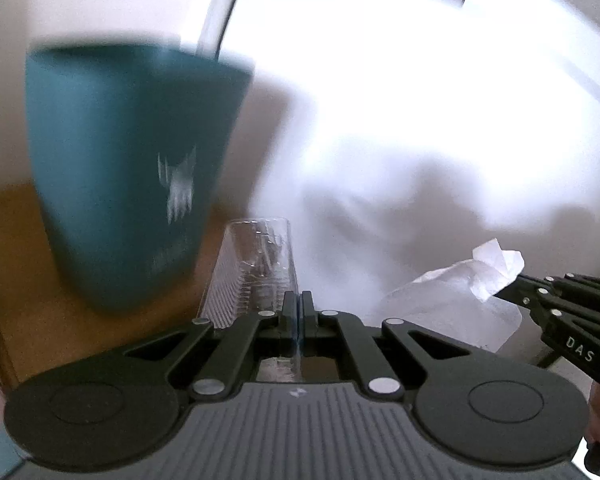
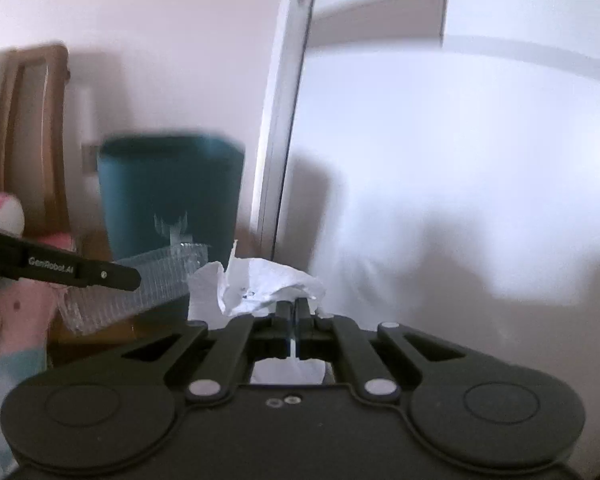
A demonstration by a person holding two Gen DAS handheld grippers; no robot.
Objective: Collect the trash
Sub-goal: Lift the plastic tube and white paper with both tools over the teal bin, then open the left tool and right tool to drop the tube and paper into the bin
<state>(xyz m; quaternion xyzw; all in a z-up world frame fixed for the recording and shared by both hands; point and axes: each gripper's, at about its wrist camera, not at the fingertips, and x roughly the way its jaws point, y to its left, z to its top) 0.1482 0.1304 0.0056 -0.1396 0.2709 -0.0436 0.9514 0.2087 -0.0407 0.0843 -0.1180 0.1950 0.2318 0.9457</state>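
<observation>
Tissue point(image 2: 260, 280) pinched in right tool point(image 2: 296, 304) — clear tray point(image 1: 256, 268) in left tool point(image 1: 299, 300); pink toy point(image 2: 4, 212) right view only.

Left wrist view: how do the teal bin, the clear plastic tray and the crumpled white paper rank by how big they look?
1. teal bin, by far the largest.
2. crumpled white paper.
3. clear plastic tray.
The paper and the tray look close in size; both are partly hidden, so their order is unsure.

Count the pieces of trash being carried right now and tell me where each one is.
2. A clear plastic tray is pinched in the left hand-held gripper; a crumpled white paper is pinched in the right hand-held gripper. Both are near the teal bin. More may lie out of view.
</observation>
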